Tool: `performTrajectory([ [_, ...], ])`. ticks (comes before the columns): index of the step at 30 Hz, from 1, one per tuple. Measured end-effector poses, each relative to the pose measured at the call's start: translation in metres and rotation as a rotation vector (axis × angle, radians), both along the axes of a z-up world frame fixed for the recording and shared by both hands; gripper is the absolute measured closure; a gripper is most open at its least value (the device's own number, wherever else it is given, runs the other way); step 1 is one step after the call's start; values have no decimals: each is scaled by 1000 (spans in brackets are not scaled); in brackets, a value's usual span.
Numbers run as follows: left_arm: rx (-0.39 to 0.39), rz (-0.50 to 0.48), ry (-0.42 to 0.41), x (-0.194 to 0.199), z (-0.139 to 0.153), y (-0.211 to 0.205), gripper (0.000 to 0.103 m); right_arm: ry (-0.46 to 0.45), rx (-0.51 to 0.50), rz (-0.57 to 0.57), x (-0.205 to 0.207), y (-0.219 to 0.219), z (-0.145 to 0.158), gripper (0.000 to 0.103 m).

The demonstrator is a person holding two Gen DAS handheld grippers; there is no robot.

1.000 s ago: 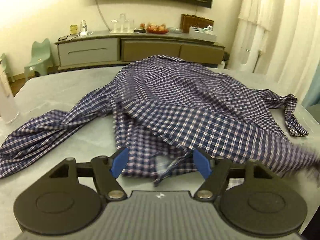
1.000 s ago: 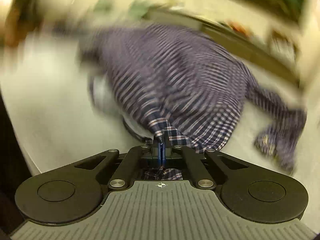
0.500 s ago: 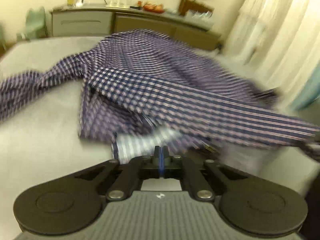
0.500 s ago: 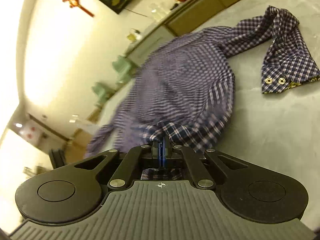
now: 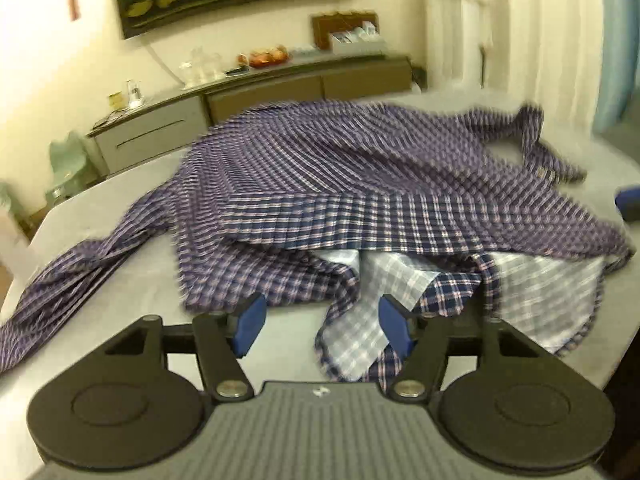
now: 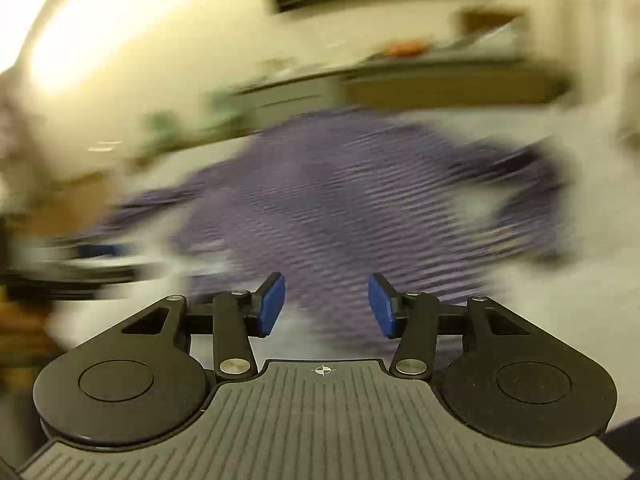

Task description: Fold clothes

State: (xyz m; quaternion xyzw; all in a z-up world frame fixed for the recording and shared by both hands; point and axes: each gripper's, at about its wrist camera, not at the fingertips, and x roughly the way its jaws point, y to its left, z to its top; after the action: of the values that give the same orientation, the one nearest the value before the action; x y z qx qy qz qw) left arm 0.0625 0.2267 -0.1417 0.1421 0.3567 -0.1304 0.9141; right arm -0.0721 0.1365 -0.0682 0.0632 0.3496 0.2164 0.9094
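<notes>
Grey table, rumpled plaid shirt, both grippers' jaws apart

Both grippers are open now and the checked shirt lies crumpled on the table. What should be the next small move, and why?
Probably move the left gripper slightly forward and close its jaws on the turned-up hem corner of the shirt. That corner lies between its open jaws, pale inside showing, and the shirt is bunched on the table, so it needs spreading flat first. The right gripper is open and holds nothing.
</notes>
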Motion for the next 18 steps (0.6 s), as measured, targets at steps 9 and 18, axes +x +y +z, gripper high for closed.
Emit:
performTrajectory([
  [9, -311, 67, 174, -28, -5, 33, 103, 112, -40, 97, 41, 60, -62, 49],
  [18, -359, 46, 116, -113, 12, 50, 49, 188, 163, 125, 32, 44, -66, 41],
])
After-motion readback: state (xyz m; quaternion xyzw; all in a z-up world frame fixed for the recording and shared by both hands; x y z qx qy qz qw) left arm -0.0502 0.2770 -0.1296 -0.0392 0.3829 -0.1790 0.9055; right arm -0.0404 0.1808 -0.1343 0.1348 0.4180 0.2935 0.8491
